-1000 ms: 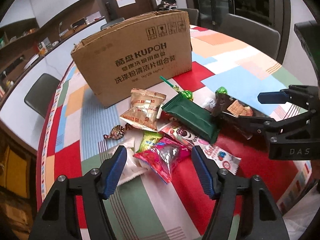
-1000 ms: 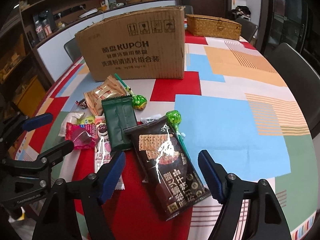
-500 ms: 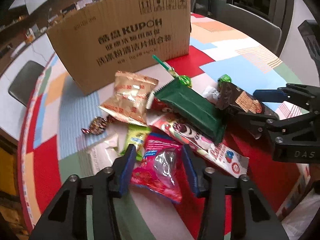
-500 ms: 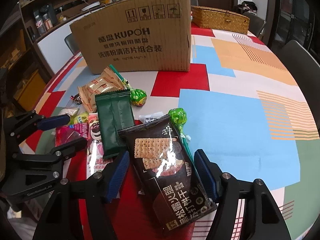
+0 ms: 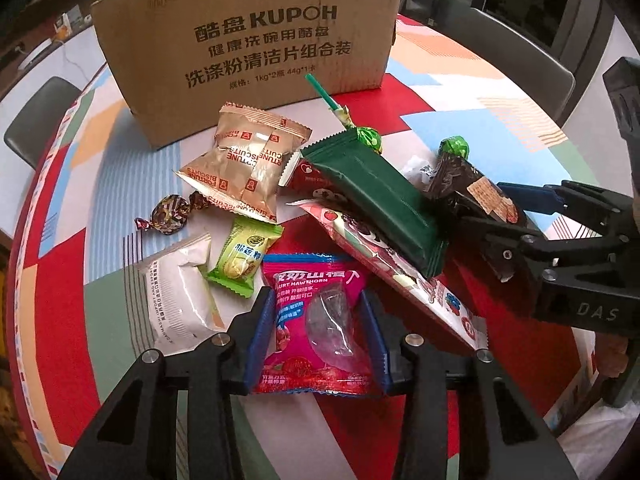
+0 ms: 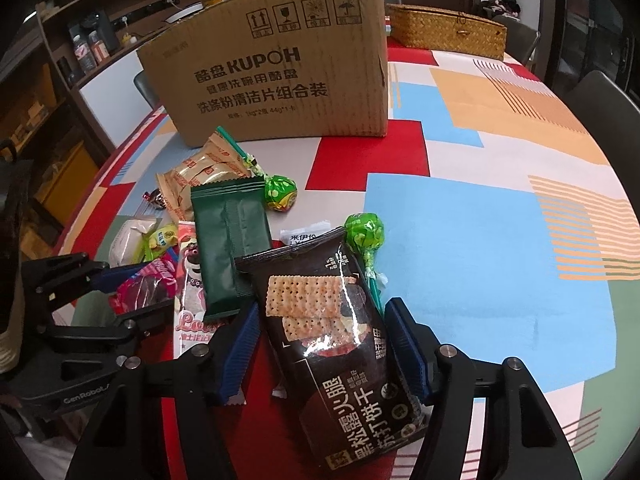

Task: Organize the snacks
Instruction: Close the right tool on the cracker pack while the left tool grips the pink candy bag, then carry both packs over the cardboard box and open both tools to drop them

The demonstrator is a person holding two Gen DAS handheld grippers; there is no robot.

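Observation:
A pile of snacks lies on the patchwork tablecloth in front of a cardboard box [image 5: 248, 48]. My left gripper [image 5: 316, 340] straddles a pink hawthorn packet [image 5: 316, 320], blue pads touching both its sides, jaws still fairly wide. My right gripper [image 6: 324, 356] straddles a black cracker packet [image 6: 340, 344], pads close to its edges. The right gripper also shows in the left wrist view [image 5: 520, 216], around that black packet [image 5: 472, 188]. A green packet [image 6: 228, 248] and two green lollipops [image 6: 280, 194] lie beside it.
A gold biscuit packet [image 5: 244, 164], a wrapped candy [image 5: 170, 216], a white sachet [image 5: 176, 296], a small green packet [image 5: 240, 260] and a strawberry-print packet [image 5: 400, 280] lie around. A wicker basket [image 6: 444, 32] stands behind the box. Chairs surround the round table.
Both grippers moved forward and down over their packets and narrowed: the left around the pink packet, the right around the black cracker packet.

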